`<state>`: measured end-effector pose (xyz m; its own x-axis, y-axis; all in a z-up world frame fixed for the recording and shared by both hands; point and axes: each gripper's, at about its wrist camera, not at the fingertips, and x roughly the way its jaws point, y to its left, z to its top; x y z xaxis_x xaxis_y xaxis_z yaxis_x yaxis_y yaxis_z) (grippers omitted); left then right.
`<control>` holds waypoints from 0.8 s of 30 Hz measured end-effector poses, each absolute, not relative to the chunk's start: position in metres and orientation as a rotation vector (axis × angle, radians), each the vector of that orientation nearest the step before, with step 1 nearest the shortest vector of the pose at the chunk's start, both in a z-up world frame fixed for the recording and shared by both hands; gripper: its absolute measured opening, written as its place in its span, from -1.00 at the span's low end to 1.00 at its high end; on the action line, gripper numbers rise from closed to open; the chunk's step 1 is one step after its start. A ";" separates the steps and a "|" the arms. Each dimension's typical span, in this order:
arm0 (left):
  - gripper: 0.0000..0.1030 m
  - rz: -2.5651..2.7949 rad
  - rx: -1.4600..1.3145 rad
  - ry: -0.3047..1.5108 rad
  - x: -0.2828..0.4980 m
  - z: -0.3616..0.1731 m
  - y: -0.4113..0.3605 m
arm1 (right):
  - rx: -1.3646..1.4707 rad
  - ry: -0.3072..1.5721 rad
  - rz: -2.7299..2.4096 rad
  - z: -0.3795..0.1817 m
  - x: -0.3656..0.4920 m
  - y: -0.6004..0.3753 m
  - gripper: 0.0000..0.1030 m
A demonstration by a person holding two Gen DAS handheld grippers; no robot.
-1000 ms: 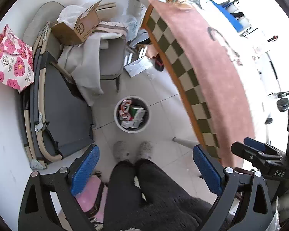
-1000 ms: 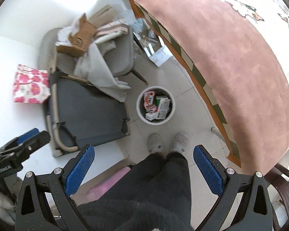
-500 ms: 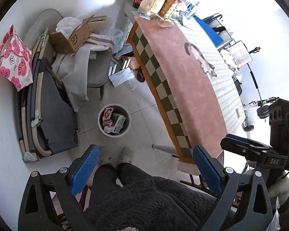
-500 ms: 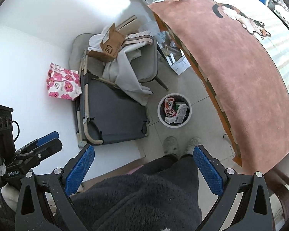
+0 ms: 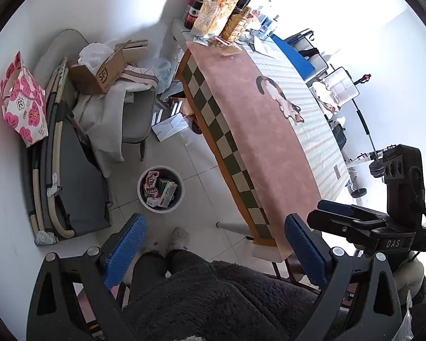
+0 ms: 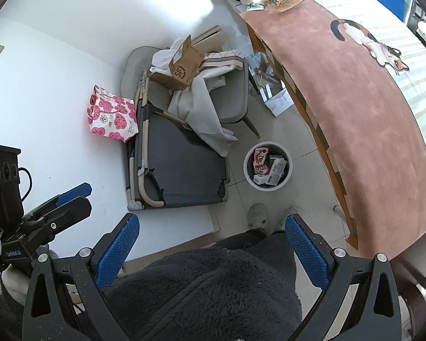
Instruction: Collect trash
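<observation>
1. Comparing with one second ago, we see that both cameras have risen and tipped up: the white trash bin [image 5: 159, 189] was near the middle of the left view, and now it sits lower and smaller, while the far end of the table [image 5: 258, 147] has come into sight.
2. We hold the left gripper [image 5: 214, 251] with its jaws wide apart and nothing between them; only our dark fleece and our slippers show in the gap.
3. The right gripper [image 6: 211, 251] is the same, spread wide and empty.
4. The bin stands on the tiled floor, between the grey chair [image 5: 133, 119] and the checked edge of the table, just in front of our feet. Inside it lie already some cartons and wrappers [image 6: 265, 167].
5. At the far end of the table we now see a yellow snack bag [image 5: 215, 11], a box of biscuits and some bottles. Which of these is trash, we cannot tell from here.
6. In our judgement, the last drop into the bin is finished and we are turning to look for the next piece. White papers [image 5: 169, 126] lie on the floor under the table, and they may also need collecting.
</observation>
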<state>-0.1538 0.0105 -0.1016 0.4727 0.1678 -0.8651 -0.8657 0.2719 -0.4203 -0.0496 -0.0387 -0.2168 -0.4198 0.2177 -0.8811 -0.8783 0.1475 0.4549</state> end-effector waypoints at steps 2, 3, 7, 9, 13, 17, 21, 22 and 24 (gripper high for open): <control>0.93 0.801 -1.064 0.804 -0.153 -0.100 0.010 | -0.674 1.472 1.455 -0.215 -0.051 -0.040 1.00; 0.93 0.800 -1.064 0.803 -0.153 -0.099 0.010 | -0.674 1.472 1.455 -0.215 -0.051 -0.039 1.00; 0.93 0.789 -1.064 0.799 -0.152 -0.098 0.010 | -0.676 1.475 1.456 -0.213 -0.051 -0.040 1.00; 0.93 0.784 -1.061 0.799 -0.150 -0.097 0.010 | -0.677 1.477 1.454 -0.213 -0.050 -0.041 1.00; 0.93 0.780 -1.059 0.793 -0.150 -0.096 0.010 | -0.679 1.474 1.460 -0.213 -0.050 -0.041 1.00; 0.93 0.779 -1.059 0.790 -0.149 -0.096 0.009 | -0.673 1.475 1.455 -0.212 -0.051 -0.041 1.00; 0.93 0.773 -1.054 0.791 -0.149 -0.096 0.010 | -0.676 1.477 1.460 -0.212 -0.050 -0.042 1.00; 0.93 0.773 -1.053 0.789 -0.148 -0.095 0.009 | -0.672 1.479 1.458 -0.211 -0.052 -0.042 1.00; 0.93 0.771 -1.050 0.788 -0.146 -0.095 0.009 | -0.672 1.477 1.461 -0.210 -0.051 -0.043 1.00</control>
